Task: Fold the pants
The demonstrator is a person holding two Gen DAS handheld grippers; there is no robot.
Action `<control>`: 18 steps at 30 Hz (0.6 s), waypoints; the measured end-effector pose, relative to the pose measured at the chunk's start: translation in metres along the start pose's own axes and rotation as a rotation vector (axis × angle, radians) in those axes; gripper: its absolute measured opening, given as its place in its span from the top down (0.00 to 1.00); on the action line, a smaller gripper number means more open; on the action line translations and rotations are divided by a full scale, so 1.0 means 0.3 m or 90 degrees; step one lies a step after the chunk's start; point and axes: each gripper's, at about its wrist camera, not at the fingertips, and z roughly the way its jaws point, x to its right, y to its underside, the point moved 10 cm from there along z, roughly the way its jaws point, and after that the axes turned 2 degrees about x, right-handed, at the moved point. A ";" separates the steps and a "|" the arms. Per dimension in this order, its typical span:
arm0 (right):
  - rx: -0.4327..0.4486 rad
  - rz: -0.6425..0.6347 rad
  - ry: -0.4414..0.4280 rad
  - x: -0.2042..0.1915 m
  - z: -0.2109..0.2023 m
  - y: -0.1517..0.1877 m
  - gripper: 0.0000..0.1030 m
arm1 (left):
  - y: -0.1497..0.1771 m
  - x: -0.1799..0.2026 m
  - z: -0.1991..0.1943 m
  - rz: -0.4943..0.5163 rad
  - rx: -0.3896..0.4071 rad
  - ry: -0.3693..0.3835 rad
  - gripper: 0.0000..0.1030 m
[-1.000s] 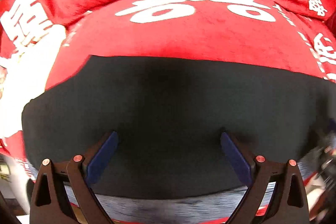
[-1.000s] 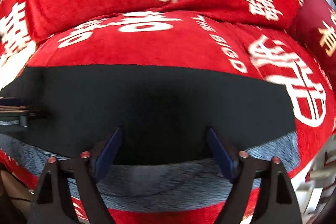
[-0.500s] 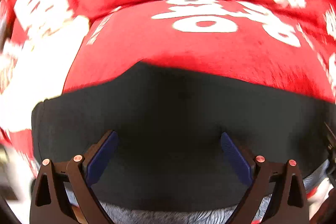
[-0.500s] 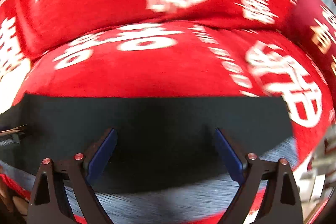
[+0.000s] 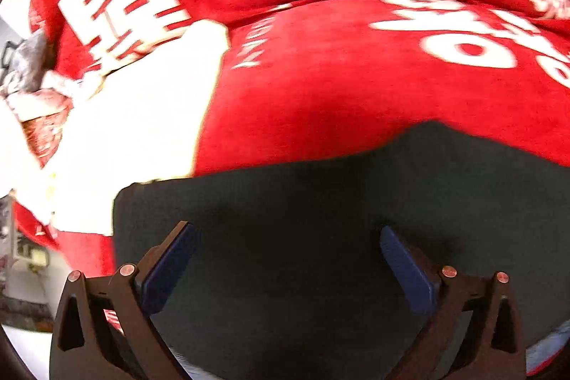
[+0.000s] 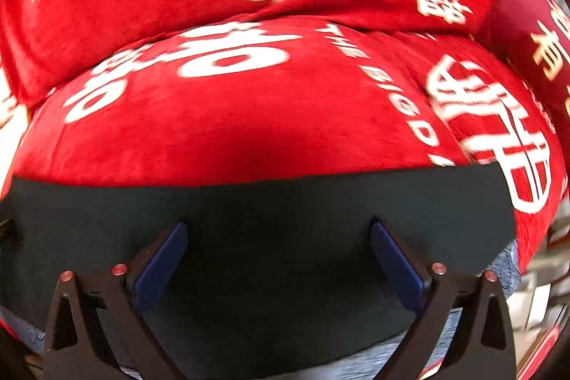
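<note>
- Pants: dark fabric, lying flat on a red cover; long axis runs L–R across both views, filling the lower half of each.
- Left tongs: spread wide, nothing between the blue pads, hovering over the dark cloth; can't tell if tips touch it.
- Right tongs: also spread wide, nothing gripped, over the same dark cloth w/ pads apart; contact can't be told.
- Far edge of pants in right view: a straight line L–R; right end stops at a squared corner, just beside a big white character on the cover.
- Far edge in left view: not straight – steps up toward the right; left end is a rounded corner just beside a white patch on the cover.
- Near side: a strip of grey heathered cloth shows under the dark layer, at bottom & lower right of right view; a sliver also at lower right of left view.
- Red cover w/ white characters: bare stretch beyond the far edge in both views, up to a raised fold/cushion behind.
- Room past the ends: red cover continues right of the corner, then drops to blurred clutter; left view shows cover edge & blurred bits at far left.
</note>
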 end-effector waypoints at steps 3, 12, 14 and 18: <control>-0.010 0.053 0.012 0.101 0.007 -0.003 0.01 | 0.012 -0.079 0.037 -0.048 -0.022 0.033 0.00; 0.036 -0.076 0.014 -0.300 -0.081 -0.070 0.01 | -0.096 0.090 0.015 -0.032 -0.020 0.052 0.00; 0.015 -0.122 0.012 -0.437 -0.047 -0.061 0.01 | -0.123 0.136 0.018 -0.015 -0.018 0.021 0.00; -0.003 -0.116 0.027 -0.482 0.016 -0.051 0.01 | -0.170 0.146 0.045 0.009 -0.016 0.011 0.00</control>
